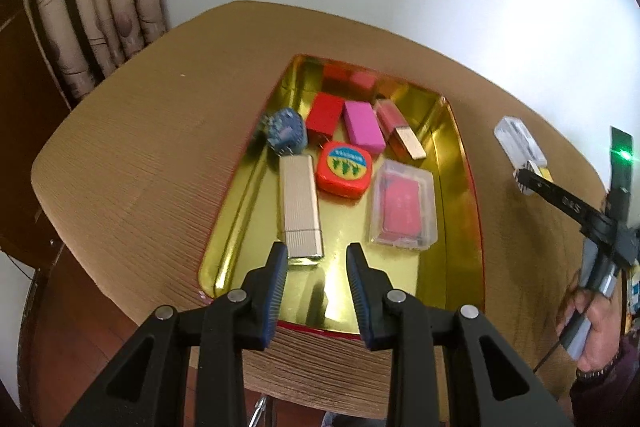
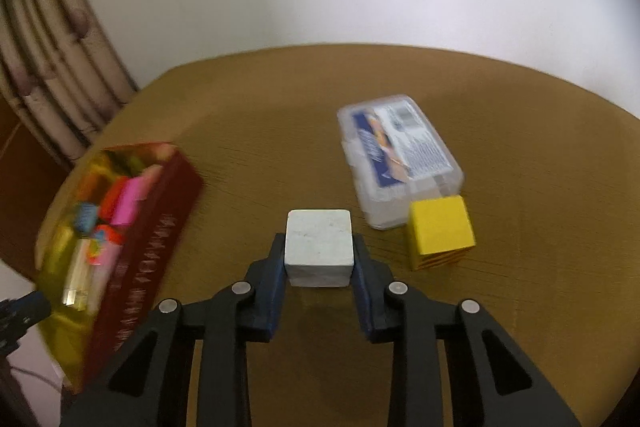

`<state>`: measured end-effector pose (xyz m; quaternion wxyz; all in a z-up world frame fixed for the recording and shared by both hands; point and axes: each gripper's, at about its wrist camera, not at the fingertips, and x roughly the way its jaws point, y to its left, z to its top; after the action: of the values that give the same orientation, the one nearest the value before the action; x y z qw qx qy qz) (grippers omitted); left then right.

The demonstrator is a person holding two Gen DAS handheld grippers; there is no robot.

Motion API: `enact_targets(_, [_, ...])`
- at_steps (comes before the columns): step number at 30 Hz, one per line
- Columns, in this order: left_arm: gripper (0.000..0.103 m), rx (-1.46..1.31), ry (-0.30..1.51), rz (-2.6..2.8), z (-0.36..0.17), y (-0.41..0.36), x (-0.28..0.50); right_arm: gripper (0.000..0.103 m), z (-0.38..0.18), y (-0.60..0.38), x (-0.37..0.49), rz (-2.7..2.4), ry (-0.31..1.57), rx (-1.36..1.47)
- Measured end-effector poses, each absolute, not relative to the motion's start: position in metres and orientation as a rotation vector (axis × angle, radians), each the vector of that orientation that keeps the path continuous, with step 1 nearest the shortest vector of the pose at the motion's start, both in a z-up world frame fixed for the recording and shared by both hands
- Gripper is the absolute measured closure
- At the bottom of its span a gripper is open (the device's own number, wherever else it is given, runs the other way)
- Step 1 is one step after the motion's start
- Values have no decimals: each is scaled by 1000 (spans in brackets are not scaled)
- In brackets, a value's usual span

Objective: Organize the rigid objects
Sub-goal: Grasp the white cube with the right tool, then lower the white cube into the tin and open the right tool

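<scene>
- Round brown wooden table (image 2: 280, 115): I find it carrying the tray at my left and three loose items at my right.
- Gold-lined rectangular metal tray with red outer walls (image 1: 460, 155): I count seven pieces already lying in it, among them a ribbed silver bar (image 1: 300, 203), a red tape measure with a blue and yellow label (image 1: 346, 169), a clear case holding a pink card (image 1: 402, 207), a red block (image 1: 325, 115) and a magenta block (image 1: 363, 127). I judge the sorting well past halfway.
- Clear plastic box with a blue and white label (image 2: 396, 159): flat on the table, outside the tray, not yet sorted.
- Yellow cube (image 2: 440, 231): touching that box's near corner, also outstanding.
- White cube (image 2: 319, 247): on the table, well apart from the tray, between my right gripper (image 2: 319, 273) fingers, which pinch its two side faces. I judge this the step in hand; lift and carry remain.
- Left gripper (image 1: 318, 291): hangs over the tray's near end, fingers drawn in with a gap between them and nothing held.
</scene>
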<state>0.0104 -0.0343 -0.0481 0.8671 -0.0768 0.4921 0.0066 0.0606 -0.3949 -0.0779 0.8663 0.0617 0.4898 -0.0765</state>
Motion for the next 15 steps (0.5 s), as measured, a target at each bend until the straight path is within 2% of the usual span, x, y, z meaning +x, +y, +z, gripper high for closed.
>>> enact_targets(7, [72,-176,956,126,-26,-19,-12,75,-35,-322,70,126,1024,176])
enact_targets(15, [72,-119,854,254,-16,-2,-34,75,-71,-215,79,339,1158,65])
